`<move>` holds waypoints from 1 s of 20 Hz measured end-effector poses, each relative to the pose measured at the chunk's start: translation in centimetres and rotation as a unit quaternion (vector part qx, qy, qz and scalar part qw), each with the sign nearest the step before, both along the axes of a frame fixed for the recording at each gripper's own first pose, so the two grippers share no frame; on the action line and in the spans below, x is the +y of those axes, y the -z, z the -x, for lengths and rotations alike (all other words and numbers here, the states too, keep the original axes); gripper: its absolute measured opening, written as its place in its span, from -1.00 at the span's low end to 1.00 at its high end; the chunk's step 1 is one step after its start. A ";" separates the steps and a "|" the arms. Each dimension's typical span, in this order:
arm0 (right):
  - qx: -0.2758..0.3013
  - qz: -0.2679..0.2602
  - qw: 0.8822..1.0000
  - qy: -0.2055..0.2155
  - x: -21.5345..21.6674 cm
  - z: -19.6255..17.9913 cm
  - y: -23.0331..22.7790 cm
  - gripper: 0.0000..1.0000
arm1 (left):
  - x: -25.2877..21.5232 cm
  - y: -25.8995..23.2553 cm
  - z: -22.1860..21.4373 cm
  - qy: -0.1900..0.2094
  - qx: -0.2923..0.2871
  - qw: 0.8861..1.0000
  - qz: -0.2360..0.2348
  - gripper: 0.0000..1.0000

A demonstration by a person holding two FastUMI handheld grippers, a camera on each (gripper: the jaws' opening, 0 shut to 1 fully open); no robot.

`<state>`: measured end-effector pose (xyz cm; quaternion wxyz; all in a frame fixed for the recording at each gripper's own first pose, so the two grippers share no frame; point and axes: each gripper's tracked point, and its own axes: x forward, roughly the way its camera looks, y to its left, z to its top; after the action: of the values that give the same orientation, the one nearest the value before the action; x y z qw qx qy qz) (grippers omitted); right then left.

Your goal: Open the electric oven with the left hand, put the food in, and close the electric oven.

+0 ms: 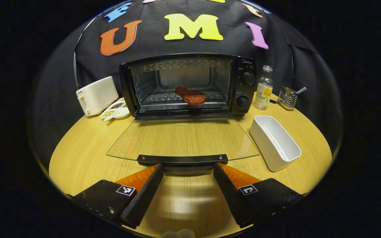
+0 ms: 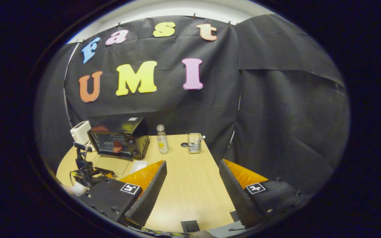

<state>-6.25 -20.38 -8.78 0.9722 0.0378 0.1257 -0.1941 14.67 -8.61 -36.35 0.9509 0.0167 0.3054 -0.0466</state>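
door handle (image 1: 182, 159) between spread fingers of left gripper (image 1: 188, 170), untouched.

Left gripper (image 1: 188, 168) held low over near table edge, fingers spread; right gripper (image 2: 192, 165) raised, likewise spread.

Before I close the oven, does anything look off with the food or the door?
One thing: the meat sits at the front edge of the oven rack, and its near end seems to overhang toward the door opening. The glass door lies fully open and looks intact. Nothing appears spilled on the table.
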 end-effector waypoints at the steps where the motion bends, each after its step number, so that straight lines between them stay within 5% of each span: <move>1: 0.001 0.002 1.000 -0.003 0.1 0.0 0.0 1.00 | 0.0 -0.3 0.0 -0.001 -0.002 1.000 0.002 0.96; 9: -0.007 -0.002 1.000 -0.005 0.3 0.2 -0.1 1.00 | 0.1 -5.3 -1.4 0.000 -0.047 0.999 0.013 0.95; 20: -0.030 -0.015 0.999 0.007 0.3 0.7 -0.8 0.93 | 0.7 -13.0 -9.1 -0.012 -0.111 0.994 0.015 0.95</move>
<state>-6.91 -20.10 -8.00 0.9734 0.0591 0.0992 -0.1981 23.81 -7.86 -23.37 0.9795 0.0039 0.1976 -0.0377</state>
